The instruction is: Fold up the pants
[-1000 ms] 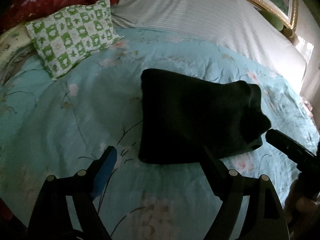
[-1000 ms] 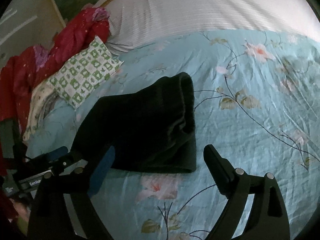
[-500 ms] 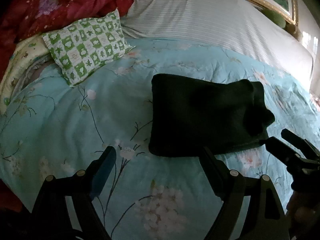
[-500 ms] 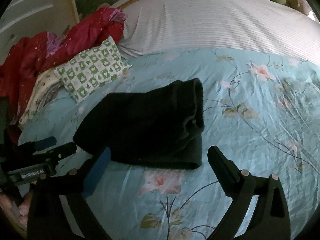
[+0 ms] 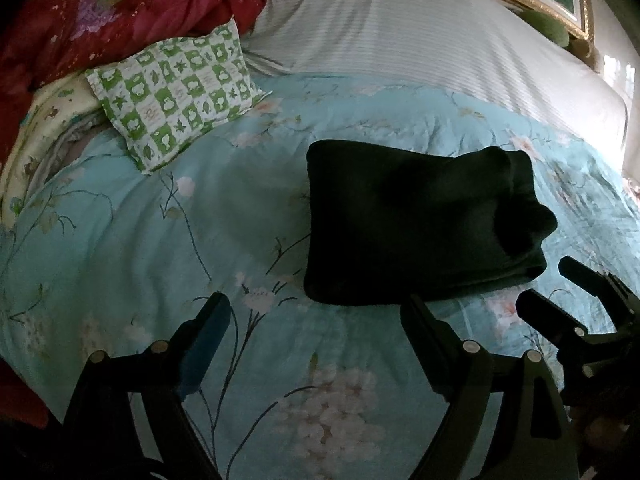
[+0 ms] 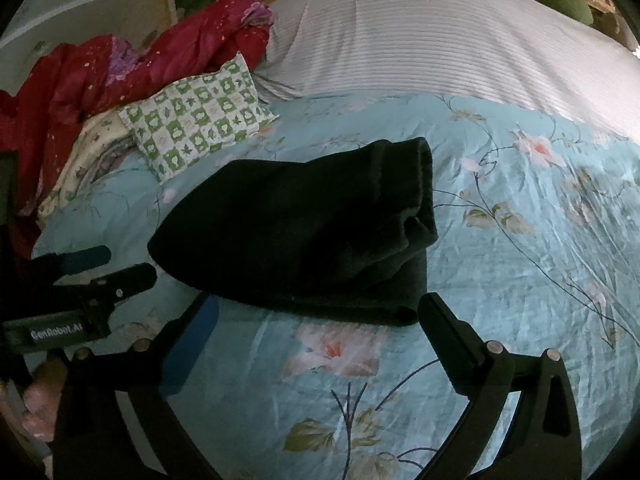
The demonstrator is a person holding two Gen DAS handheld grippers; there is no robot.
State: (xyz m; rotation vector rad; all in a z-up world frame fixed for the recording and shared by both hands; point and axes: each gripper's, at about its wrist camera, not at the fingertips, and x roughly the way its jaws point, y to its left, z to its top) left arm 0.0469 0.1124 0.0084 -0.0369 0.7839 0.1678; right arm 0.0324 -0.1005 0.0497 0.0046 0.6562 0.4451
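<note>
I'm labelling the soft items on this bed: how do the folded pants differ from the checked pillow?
The pants are plain dark; the pillow is green-and-white checked. The pants lie mid-bed on the floral quilt, just ahead of both open grippers, left and right; the pillow sits farther back beside the red bedding. Both rest untouched.

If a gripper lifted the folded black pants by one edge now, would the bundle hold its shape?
Probably not. The black pants are soft, thick-looking fabric in loose layers, so they would likely sag and unfold. Nothing suggests rolling or breaking. Pushed across the floral quilt, they would probably bunch rather than slide.
</note>
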